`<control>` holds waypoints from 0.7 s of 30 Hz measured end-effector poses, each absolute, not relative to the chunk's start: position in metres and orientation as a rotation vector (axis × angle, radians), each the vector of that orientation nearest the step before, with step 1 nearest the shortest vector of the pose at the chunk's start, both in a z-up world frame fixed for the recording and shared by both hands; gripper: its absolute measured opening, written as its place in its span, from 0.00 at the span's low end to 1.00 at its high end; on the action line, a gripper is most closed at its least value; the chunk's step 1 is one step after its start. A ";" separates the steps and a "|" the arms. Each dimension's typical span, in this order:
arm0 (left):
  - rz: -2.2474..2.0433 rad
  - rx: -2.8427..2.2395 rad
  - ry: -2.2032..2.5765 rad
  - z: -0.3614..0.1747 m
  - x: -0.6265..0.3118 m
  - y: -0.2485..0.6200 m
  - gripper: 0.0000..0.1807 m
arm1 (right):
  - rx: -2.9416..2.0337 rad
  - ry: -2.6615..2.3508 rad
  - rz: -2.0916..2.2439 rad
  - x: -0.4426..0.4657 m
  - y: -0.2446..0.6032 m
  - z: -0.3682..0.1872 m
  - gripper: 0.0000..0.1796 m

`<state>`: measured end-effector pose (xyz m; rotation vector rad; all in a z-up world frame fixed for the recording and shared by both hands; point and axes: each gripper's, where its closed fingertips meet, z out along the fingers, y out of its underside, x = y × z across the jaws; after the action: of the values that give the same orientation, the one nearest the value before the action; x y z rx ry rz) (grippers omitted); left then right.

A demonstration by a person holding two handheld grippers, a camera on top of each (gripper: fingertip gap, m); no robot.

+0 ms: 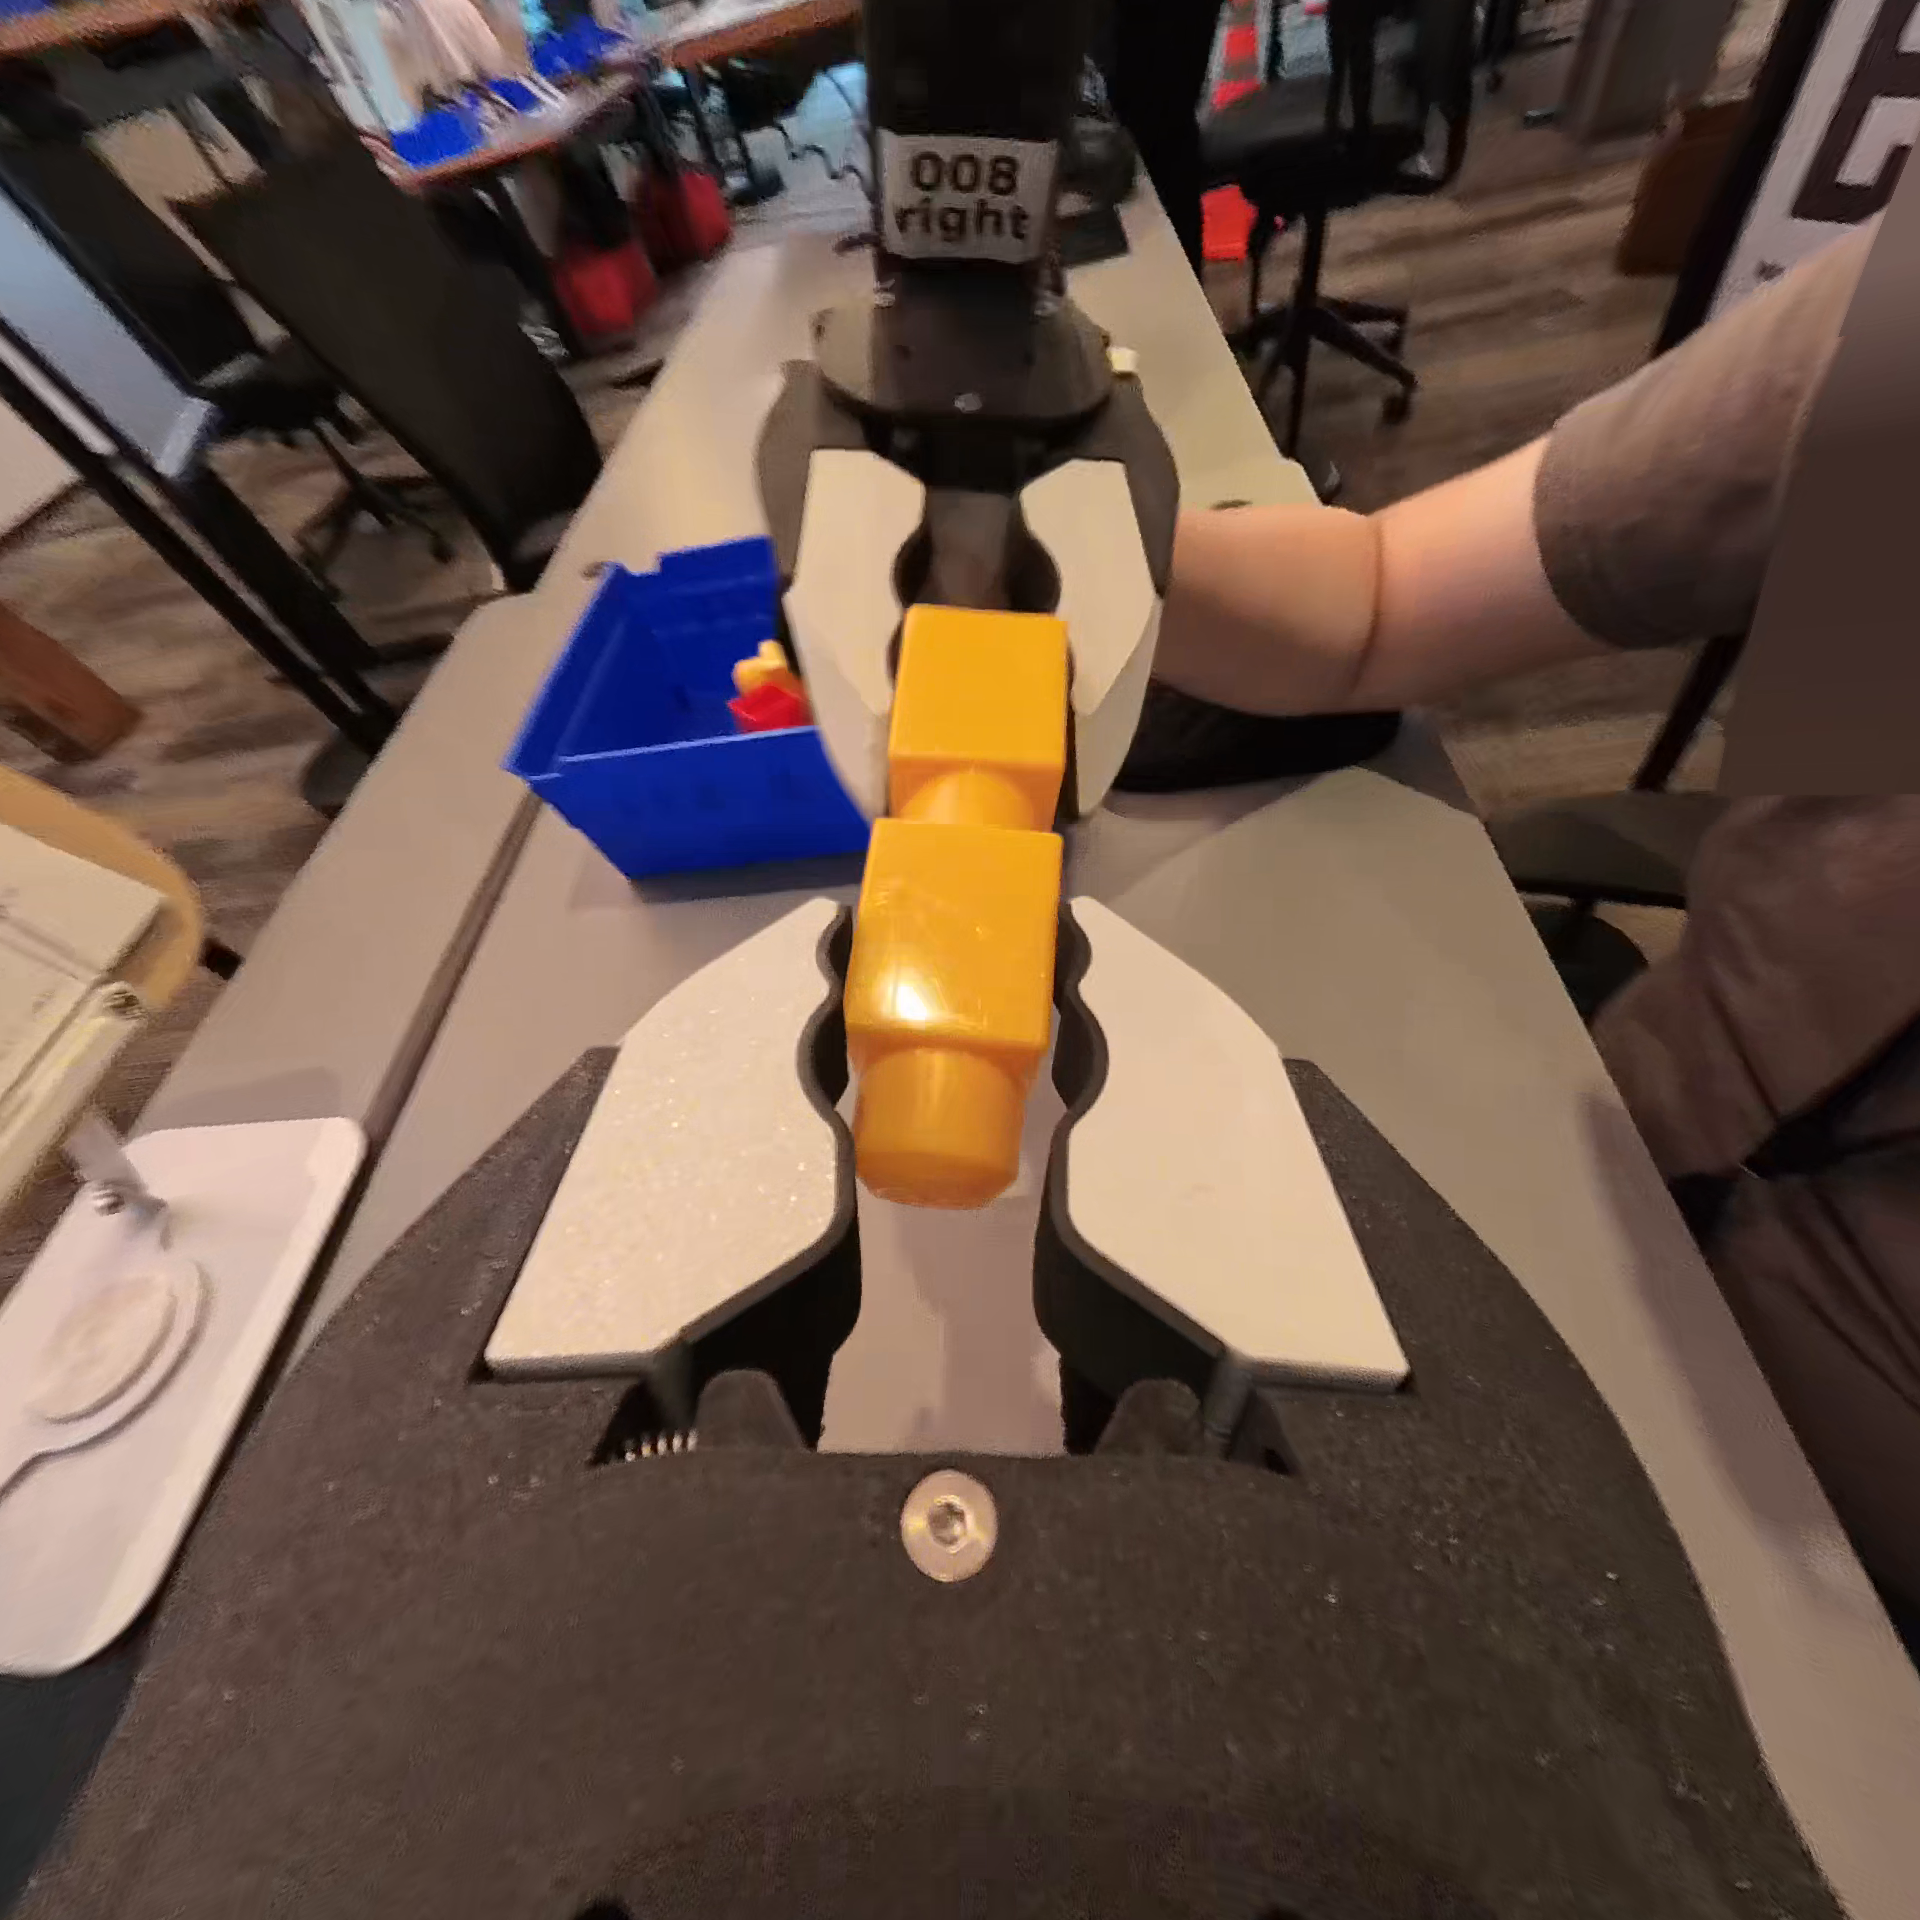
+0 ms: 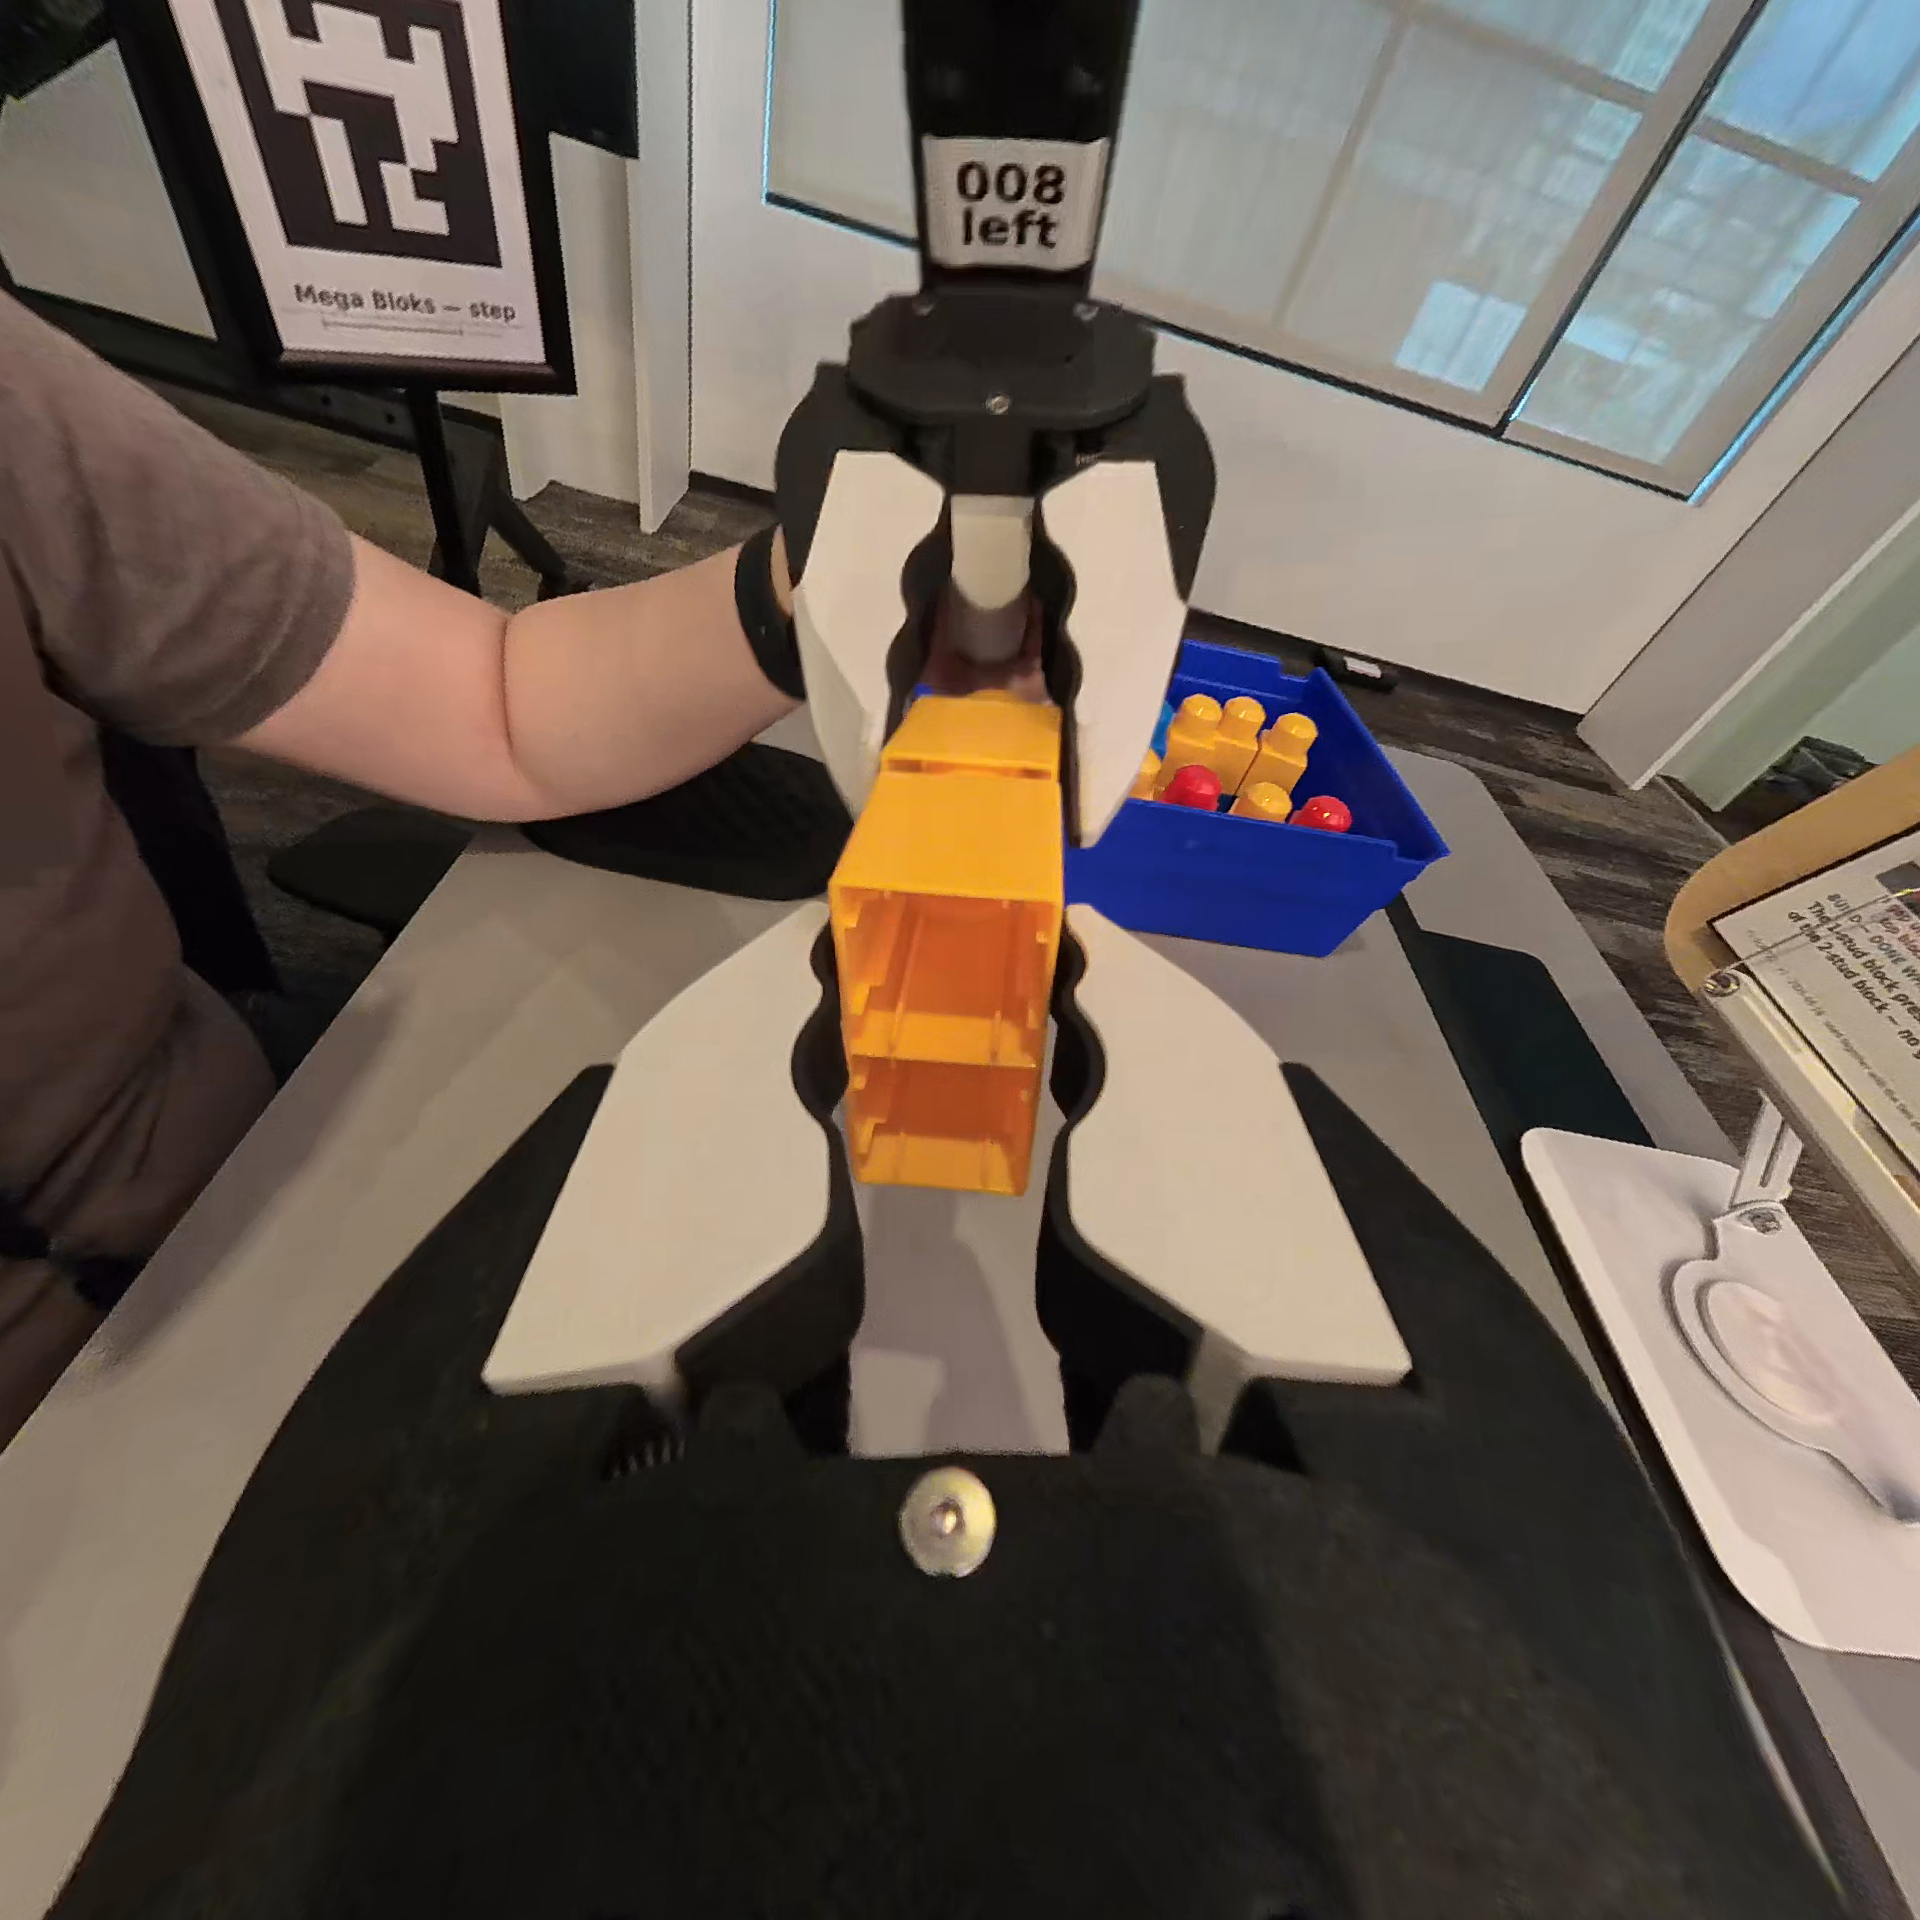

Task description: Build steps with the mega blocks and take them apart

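Jaws of left gripper [image 1: 951, 997] and right gripper [image 2: 951, 997]: each clenched on one orange block [image 1: 951, 951], held mid-air above desk [image 1: 1299, 862]. Grippers face each other, blocks joined stud-to-socket, so opposing grips can press or pull; blue bin [image 2: 1247, 883] of spare blocks near.

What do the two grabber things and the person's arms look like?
Both grippers match: the left gripper and right gripper each have a rough black body, a silver screw in the middle, and two pale grey jaws with wavy black inner edges. Each has a black post with a white label. The person wears a short grey-brown sleeve and a black wristband.
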<state>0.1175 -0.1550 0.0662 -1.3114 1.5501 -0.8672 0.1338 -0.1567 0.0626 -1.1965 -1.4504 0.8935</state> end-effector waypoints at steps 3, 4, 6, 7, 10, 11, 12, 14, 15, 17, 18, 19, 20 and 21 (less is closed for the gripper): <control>-0.918 -1.255 1.389 0.097 0.093 -0.144 0.20 | -1.171 -1.361 0.923 0.158 -0.149 0.088 0.21; -0.949 -1.244 1.341 0.106 0.084 -0.141 0.20 | -1.196 -1.351 0.898 0.171 -0.143 0.093 0.21; -0.952 -1.226 1.295 0.115 0.073 -0.138 0.20 | -1.345 -1.359 0.650 0.212 -0.115 0.085 0.21; -0.935 -1.227 1.290 0.116 0.071 -0.136 0.20 | -1.451 -1.347 0.507 0.240 -0.097 0.075 0.21; -0.923 -1.231 1.309 0.112 0.077 -0.137 0.20 | -1.800 -1.232 0.277 0.321 -0.050 0.032 0.21; -0.925 -1.241 1.321 0.108 0.081 -0.137 0.20 | -1.906 -1.194 0.310 0.338 -0.042 0.014 0.21; -0.933 -1.251 1.337 0.103 0.086 -0.138 0.20 | -2.008 -1.156 0.353 0.350 -0.035 -0.003 0.21; -0.960 -1.279 1.358 0.095 0.095 -0.138 0.20 | -2.196 -1.091 0.341 0.374 -0.021 -0.039 0.21; -0.971 -1.301 1.356 0.091 0.099 -0.136 0.20 | -2.277 -1.072 0.290 0.386 -0.014 -0.056 0.21; -1.018 -1.345 1.320 0.085 0.106 -0.130 0.20 | -2.366 -1.002 0.179 0.407 0.000 -0.076 0.21; -1.060 -1.372 1.293 0.083 0.110 -0.128 0.20 | -2.378 -0.954 0.137 0.415 0.007 -0.077 0.22; -1.107 -1.398 1.272 0.081 0.113 -0.126 0.20 | -2.368 -0.910 0.110 0.419 0.012 -0.073 0.23; -1.150 -1.417 1.258 0.078 0.115 -0.124 0.20 | -2.331 -0.882 0.095 0.420 0.015 -0.063 0.26; -1.183 -1.429 1.247 0.076 0.118 -0.123 0.20 | -2.264 -0.865 0.074 0.418 0.019 -0.048 0.30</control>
<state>0.1176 -0.1234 0.0764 -1.4287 1.2472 -1.1829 0.4185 0.0186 -0.0475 -2.2635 -0.8646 0.0738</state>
